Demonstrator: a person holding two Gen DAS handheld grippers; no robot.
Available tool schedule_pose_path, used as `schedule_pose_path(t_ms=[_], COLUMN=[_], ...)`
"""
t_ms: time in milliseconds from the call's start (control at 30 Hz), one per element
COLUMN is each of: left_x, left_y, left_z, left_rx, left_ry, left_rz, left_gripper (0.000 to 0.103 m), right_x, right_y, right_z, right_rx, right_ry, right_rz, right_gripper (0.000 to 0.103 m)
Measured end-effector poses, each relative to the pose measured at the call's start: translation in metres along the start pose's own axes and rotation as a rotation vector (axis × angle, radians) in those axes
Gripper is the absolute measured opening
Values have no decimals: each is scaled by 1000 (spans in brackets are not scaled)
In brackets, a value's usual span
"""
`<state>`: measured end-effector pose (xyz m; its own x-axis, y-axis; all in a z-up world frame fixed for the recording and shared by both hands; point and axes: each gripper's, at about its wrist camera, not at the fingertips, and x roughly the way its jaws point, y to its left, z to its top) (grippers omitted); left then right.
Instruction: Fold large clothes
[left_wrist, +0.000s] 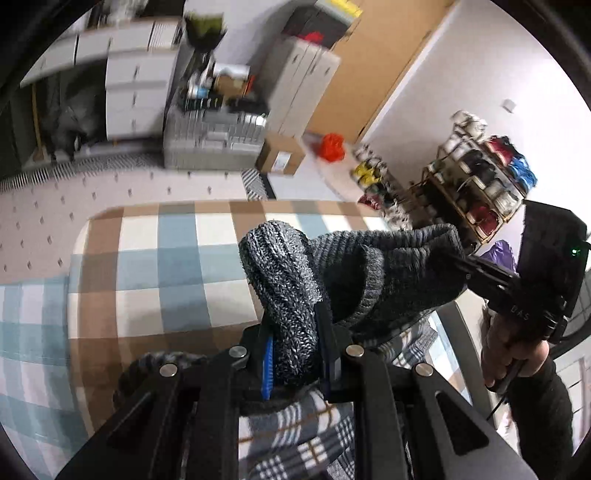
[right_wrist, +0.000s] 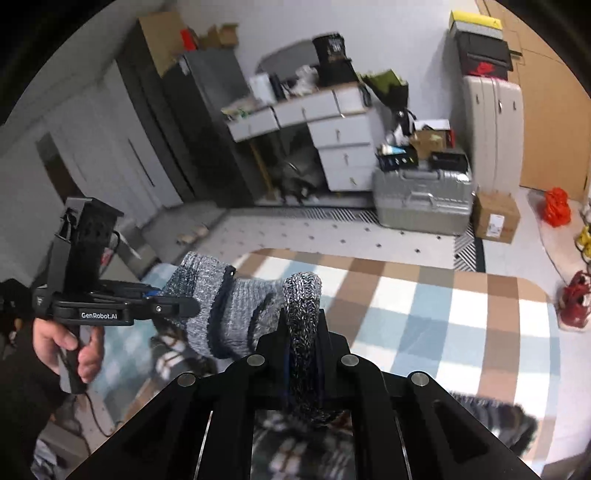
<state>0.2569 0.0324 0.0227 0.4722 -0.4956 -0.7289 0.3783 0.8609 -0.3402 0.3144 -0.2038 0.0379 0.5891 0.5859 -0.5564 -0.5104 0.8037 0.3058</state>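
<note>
Knitwear, a grey marled sweater (left_wrist: 295, 295), hangs in the air above the checked bed (left_wrist: 155, 266), its ribbed edge pulled into a short span between two grips while the rest droops below, partly out of sight, over a plaid cloth (left_wrist: 295, 435). The left gripper (left_wrist: 295, 354) is clenched on a thick fold of the knit, and the right gripper (right_wrist: 304, 354) is clamped on another bunch of the same edge. Each wrist view shows the other gripper off to the side, held by a hand (right_wrist: 70, 343), biting the same hem. The step looks like lifting the garment clear so that it can be spread flat. To do it well, both grips should stay firm, the two hands should rise evenly and draw apart until the edge is taut and straight, and the body should hang free of twists before it is laid on the bed. Pulling unevenly could skew the knit or slip a bunched fold out of the fingers (left_wrist: 267, 365).
</note>
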Motion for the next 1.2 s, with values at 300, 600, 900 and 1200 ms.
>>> schedule_pose_path(t_ms=[300, 600, 900, 1200], left_x=[-30, -17, -20, -58], left_y=[-13, -40, -60, -43], left_z=[-76, -145, -167, -170], left_rx=[-7, 25, 133, 106], left_ry=[-127, -82, 6, -76], left_rz=[-74, -134, -107, -117], left_gripper=[13, 13, 16, 21], right_x=[-54, -49, -51, -65], right_y=[2, -54, -37, 25], right_z=[-100, -191, -214, -225], right_rx=[86, 452, 344, -50], right_ry=[-42, 21, 103, 150], right_rz=[70, 125, -22, -176], right_gripper=[10, 10, 10, 11])
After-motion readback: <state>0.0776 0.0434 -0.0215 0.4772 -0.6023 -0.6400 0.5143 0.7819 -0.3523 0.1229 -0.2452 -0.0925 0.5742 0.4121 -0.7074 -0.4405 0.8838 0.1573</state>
